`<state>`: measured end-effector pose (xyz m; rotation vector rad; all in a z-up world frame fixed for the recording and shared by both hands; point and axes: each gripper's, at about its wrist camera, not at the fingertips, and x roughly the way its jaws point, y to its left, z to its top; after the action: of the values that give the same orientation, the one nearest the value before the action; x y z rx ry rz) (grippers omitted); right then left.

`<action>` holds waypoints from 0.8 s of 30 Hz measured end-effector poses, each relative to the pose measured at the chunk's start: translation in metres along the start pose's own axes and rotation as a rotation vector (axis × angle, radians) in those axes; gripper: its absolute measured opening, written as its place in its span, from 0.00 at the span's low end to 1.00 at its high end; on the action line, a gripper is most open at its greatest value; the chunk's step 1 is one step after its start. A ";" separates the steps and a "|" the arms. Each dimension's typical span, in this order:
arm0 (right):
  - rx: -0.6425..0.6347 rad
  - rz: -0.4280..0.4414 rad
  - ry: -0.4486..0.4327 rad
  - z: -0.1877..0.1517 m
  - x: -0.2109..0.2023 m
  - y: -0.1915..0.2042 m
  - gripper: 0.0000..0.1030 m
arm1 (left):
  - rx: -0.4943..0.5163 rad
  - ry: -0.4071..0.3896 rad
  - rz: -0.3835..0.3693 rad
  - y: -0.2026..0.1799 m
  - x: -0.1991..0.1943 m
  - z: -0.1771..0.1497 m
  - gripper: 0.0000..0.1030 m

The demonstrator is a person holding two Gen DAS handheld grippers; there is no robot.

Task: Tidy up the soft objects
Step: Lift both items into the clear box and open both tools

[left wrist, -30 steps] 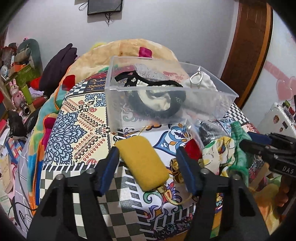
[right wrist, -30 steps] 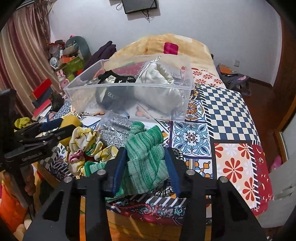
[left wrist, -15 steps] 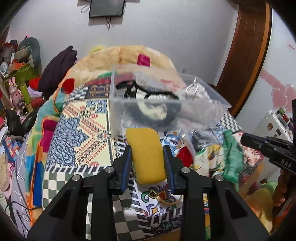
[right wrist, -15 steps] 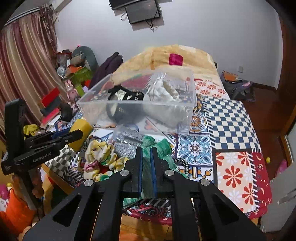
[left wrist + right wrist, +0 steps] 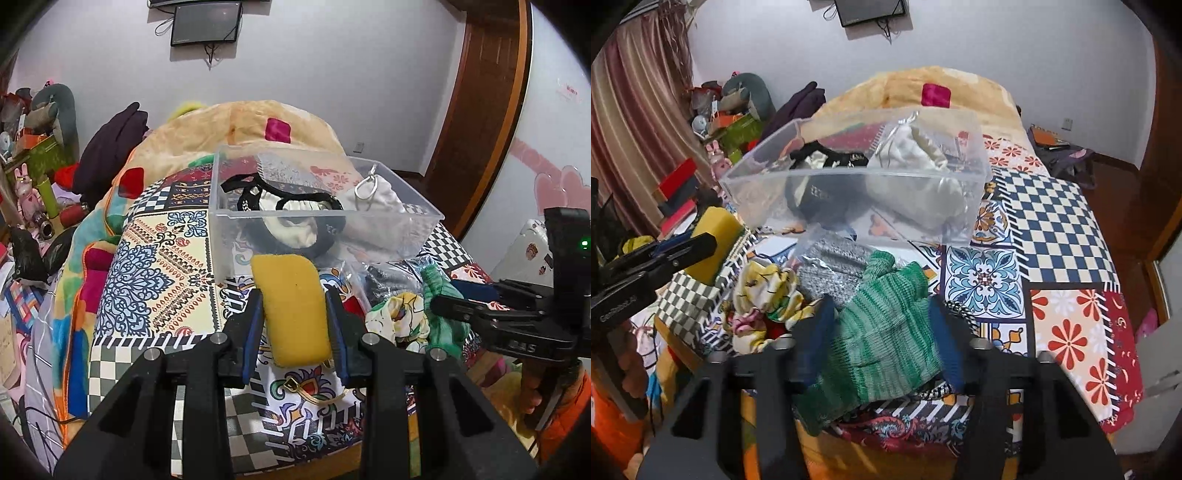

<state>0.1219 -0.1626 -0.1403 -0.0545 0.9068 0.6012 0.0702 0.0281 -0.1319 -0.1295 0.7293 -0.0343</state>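
Observation:
My left gripper (image 5: 295, 314) is shut on a yellow sponge (image 5: 291, 306) and holds it above the patterned bedspread (image 5: 147, 273), just before a clear plastic bin (image 5: 317, 206) that holds black and white soft items. My right gripper (image 5: 882, 332) is open, with a green knit cloth (image 5: 886, 332) lying between its fingers. The cloth is part of a pile with a yellow floral fabric (image 5: 764, 295) and a grey knit item in a plastic bag (image 5: 834, 266). The sponge (image 5: 713, 240) and the bin (image 5: 857, 184) also show in the right wrist view.
The bed carries an orange blanket heap (image 5: 236, 129) behind the bin. Clutter and toys (image 5: 33, 155) crowd the floor at the left. A wooden door (image 5: 476, 92) stands at the right. The checkered quilt (image 5: 1041, 229) lies to the right of the pile.
My left gripper closed on the yellow sponge and lifted it toward the bin. My right gripper closed on the green cloth half a second ago and has now opened again.

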 end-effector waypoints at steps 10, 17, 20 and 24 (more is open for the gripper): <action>-0.014 0.009 -0.078 0.008 -0.025 0.003 0.15 | -0.002 -0.029 -0.003 0.001 -0.010 0.005 0.32; -0.013 0.009 -0.209 0.036 -0.060 0.005 0.15 | 0.003 -0.101 -0.006 0.004 -0.025 0.028 0.32; -0.010 0.010 -0.260 0.054 -0.065 0.007 0.15 | -0.003 -0.127 -0.002 0.008 -0.027 0.039 0.32; -0.027 -0.002 -0.310 0.076 -0.064 0.014 0.15 | -0.029 -0.147 -0.031 0.015 -0.023 0.057 0.32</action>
<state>0.1396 -0.1592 -0.0418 0.0134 0.5980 0.6010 0.0906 0.0508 -0.0764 -0.1693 0.5810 -0.0433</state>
